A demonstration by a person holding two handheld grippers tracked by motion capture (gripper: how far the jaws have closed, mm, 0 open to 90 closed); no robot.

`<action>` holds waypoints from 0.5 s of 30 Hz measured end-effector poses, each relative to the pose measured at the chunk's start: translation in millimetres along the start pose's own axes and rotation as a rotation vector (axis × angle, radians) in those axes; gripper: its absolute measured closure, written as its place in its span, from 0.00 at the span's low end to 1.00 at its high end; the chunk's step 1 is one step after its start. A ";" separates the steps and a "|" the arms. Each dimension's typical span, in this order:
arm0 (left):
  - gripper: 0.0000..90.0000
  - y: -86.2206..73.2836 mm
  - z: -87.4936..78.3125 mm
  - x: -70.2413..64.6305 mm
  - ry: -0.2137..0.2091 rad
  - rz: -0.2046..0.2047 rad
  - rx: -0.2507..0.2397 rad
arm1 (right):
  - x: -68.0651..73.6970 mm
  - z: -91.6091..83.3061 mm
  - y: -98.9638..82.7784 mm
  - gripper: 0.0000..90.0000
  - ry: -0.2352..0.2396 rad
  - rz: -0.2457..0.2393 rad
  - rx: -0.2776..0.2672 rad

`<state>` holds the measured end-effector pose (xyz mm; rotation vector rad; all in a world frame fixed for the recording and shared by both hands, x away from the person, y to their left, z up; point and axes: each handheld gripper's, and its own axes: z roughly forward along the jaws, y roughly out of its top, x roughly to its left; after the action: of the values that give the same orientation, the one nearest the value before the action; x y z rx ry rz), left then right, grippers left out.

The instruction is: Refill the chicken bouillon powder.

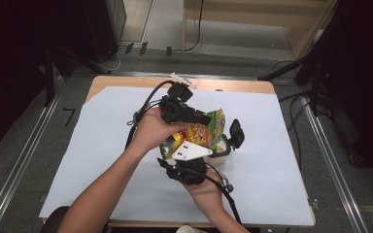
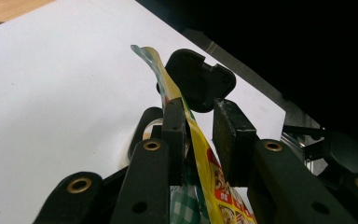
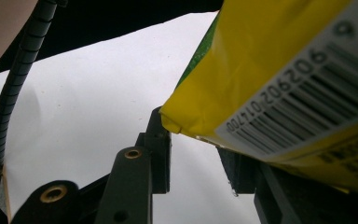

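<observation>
Two hand-held grippers are holding a yellow snack bag [image 1: 201, 132] above the white tabletop [image 1: 102, 145]: the left hand-held gripper [image 2: 199, 135] is part-open around its edge, the right hand-held gripper [image 3: 200, 158] is part-open under it, seemingly to pull it open.

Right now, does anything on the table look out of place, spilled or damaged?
Nothing looks spilled or broken. The yellow snack bag is held up above the white sheet, crumpled between the left gripper and the right gripper. A black lid-like piece stands beside it.
</observation>
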<state>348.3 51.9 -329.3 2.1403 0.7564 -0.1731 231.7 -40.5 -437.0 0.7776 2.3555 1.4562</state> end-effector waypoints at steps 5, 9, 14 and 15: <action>0.84 0.1 0.4 -1.3 0.008 0.004 0.002 | -0.2 0.1 -0.1 0.75 0.000 0.001 0.000; 0.84 0.2 0.7 -1.2 0.009 0.005 0.001 | -0.3 0.1 -0.2 0.75 0.001 0.005 -0.001; 0.84 0.2 0.9 -0.9 0.007 0.005 0.001 | -0.2 0.1 -0.3 0.75 0.006 0.013 -0.002; 0.84 0.3 0.9 -0.8 0.007 0.004 0.001 | -0.2 0.1 -0.3 0.75 0.006 0.015 -0.002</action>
<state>347.9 50.7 -329.4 2.1444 0.7556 -0.1639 231.8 -40.6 -437.3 0.7926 2.3574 1.4686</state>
